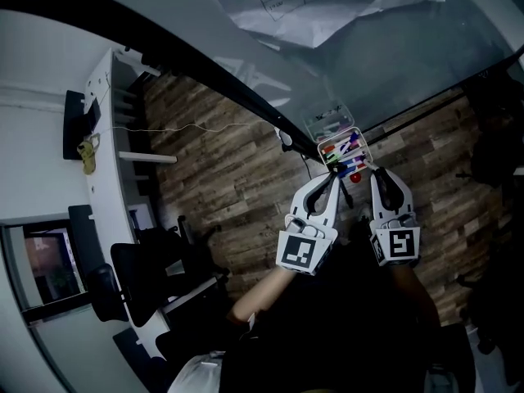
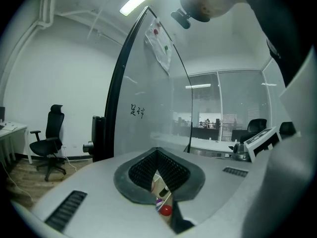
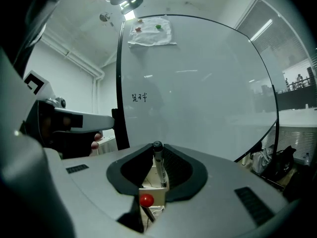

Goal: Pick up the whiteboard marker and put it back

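A black whiteboard marker (image 3: 159, 166) stands upright between my right gripper's (image 3: 157, 158) pads, cap upward, and the jaws are shut on it. Just below it sits a small white marker tray (image 3: 152, 191) with a red ball (image 3: 146, 200) at its front. From the head view the tray (image 1: 345, 149) holds several coloured markers and hangs at the lower edge of the whiteboard (image 1: 385, 56). My right gripper (image 1: 377, 171) is just below the tray. My left gripper (image 1: 331, 179) is beside it, jaws shut with nothing held. Through its pads (image 2: 171, 170) the red ball (image 2: 166, 210) shows.
A sheet of paper (image 3: 151, 31) is pinned high on the whiteboard, with small black writing (image 3: 139, 97) lower down. A black office chair (image 2: 49, 138) stands at the left on the wood floor (image 1: 221, 170). A white desk (image 1: 110, 162) and more chairs (image 1: 123, 289) line the left side.
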`<action>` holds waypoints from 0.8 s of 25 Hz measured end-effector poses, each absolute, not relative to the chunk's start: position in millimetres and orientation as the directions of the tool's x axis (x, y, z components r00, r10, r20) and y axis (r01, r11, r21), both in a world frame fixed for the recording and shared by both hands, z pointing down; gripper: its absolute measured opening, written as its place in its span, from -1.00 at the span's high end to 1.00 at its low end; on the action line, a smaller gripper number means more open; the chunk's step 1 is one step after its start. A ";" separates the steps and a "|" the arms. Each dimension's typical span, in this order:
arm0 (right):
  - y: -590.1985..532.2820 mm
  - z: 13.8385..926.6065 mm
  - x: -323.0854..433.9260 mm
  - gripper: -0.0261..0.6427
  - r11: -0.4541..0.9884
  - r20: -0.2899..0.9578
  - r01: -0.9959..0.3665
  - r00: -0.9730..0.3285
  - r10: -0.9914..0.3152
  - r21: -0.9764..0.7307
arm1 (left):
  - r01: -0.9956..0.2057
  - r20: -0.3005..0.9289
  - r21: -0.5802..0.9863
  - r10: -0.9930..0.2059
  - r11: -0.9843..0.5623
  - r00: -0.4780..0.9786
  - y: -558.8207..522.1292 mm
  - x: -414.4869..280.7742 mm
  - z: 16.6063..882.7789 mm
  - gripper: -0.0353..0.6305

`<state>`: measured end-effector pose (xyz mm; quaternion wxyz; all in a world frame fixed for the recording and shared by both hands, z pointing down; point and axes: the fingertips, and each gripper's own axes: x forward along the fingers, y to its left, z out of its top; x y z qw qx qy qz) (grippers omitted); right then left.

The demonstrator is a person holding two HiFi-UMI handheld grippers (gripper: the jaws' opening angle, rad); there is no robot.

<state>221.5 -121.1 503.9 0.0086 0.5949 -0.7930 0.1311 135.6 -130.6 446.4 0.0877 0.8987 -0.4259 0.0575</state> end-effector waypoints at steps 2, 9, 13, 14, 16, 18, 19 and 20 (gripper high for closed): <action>-120.9 511.3 221.4 0.69 0.265 0.182 -0.943 -0.302 -0.936 -0.203 | -0.781 0.187 0.109 -0.759 -0.615 0.624 -131.1 135.7 447.7 0.89; -130.2 525.0 223.7 0.69 0.269 0.191 -0.935 -0.314 -0.930 -0.231 | -0.795 0.214 0.095 -0.768 -0.599 0.604 -133.9 137.1 452.7 0.89; -135.4 532.6 225.5 0.69 0.279 0.203 -0.928 -0.331 -0.921 -0.249 | -0.797 0.219 0.091 -0.769 -0.597 0.600 -135.2 139.5 454.1 0.89; -136.2 534.5 225.8 0.69 0.281 0.207 -0.926 -0.335 -0.919 -0.251 | -0.799 0.221 0.090 -0.770 -0.595 0.599 -135.4 139.8 454.2 0.89; -136.7 537.0 226.1 0.69 0.284 0.212 -0.924 -0.341 -0.916 -0.256 | -0.802 0.226 0.089 -0.772 -0.591 0.594 -135.8 140.0 454.4 0.89; -136.3 539.6 226.2 0.69 0.286 0.216 -0.921 -0.345 -0.914 -0.264 | -0.805 0.229 0.087 -0.775 -0.587 0.589 -136.2 140.2 454.5 0.89; -135.5 541.4 226.1 0.69 0.287 0.220 -0.920 -0.348 -0.912 -0.266 | -0.806 0.231 0.086 -0.776 -0.585 0.587 -136.2 140.2 454.7 0.89; -134.7 542.7 225.9 0.69 0.289 0.222 -0.919 -0.351 -0.910 -0.268 | -0.807 0.232 0.085 -0.776 -0.584 0.586 -136.1 140.3 454.9 0.89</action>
